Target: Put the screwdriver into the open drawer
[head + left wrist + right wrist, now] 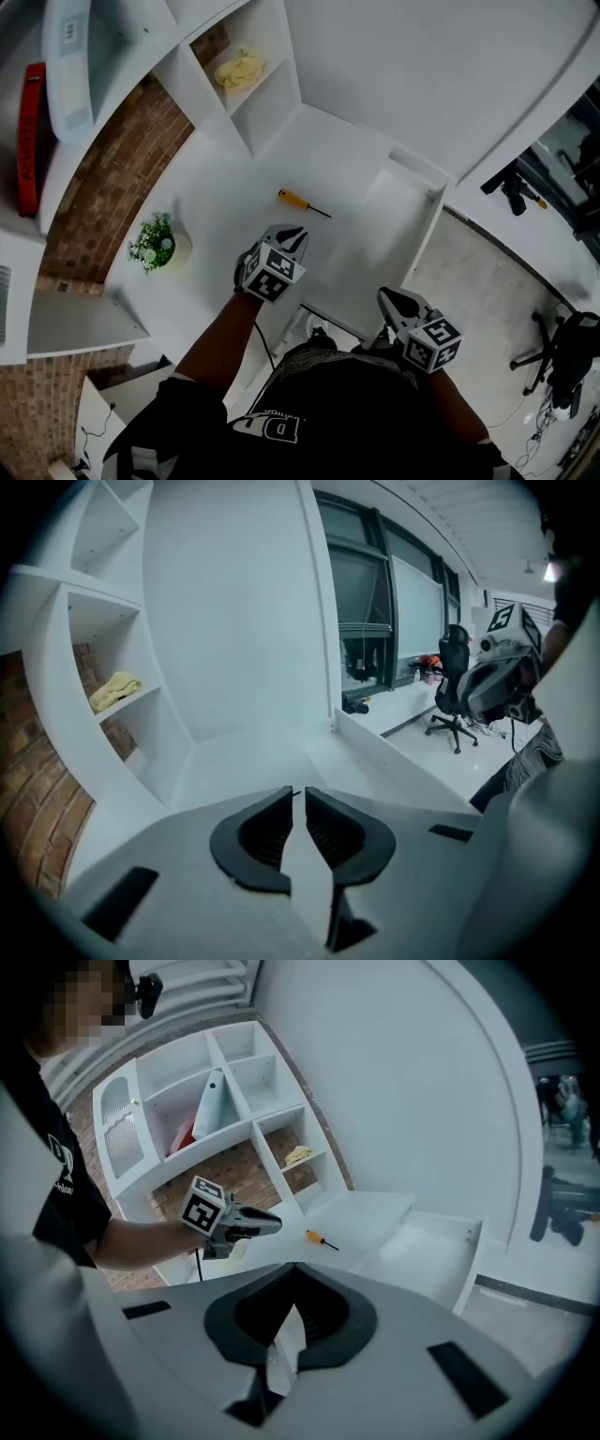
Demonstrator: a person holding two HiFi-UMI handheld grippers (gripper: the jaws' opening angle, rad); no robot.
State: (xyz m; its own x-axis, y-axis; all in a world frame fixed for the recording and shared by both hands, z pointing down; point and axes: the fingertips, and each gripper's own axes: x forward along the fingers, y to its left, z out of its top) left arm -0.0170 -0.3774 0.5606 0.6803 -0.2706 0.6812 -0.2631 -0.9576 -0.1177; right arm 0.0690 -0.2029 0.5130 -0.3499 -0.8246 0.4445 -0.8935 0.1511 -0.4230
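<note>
The screwdriver [302, 202], with a yellow handle and a thin dark shaft, lies on the white desk just left of the open drawer [427, 202]. It also shows in the right gripper view as a small screwdriver [320, 1238] beside the drawer [422, 1251]. My left gripper [292, 233] hovers a short way in front of it, with its jaws a narrow slit apart and nothing between them [298, 791]. The left gripper view does not show the screwdriver. My right gripper [394, 300] hangs lower, near the drawer's front, shut and empty [295, 1269].
A small potted plant [155, 242] stands on the desk at left. A yellow cloth [240, 68] lies in a cubby of the white shelf unit, and a red item [31, 141] stands on a higher shelf. An office chair [455, 696] stands on the floor at right.
</note>
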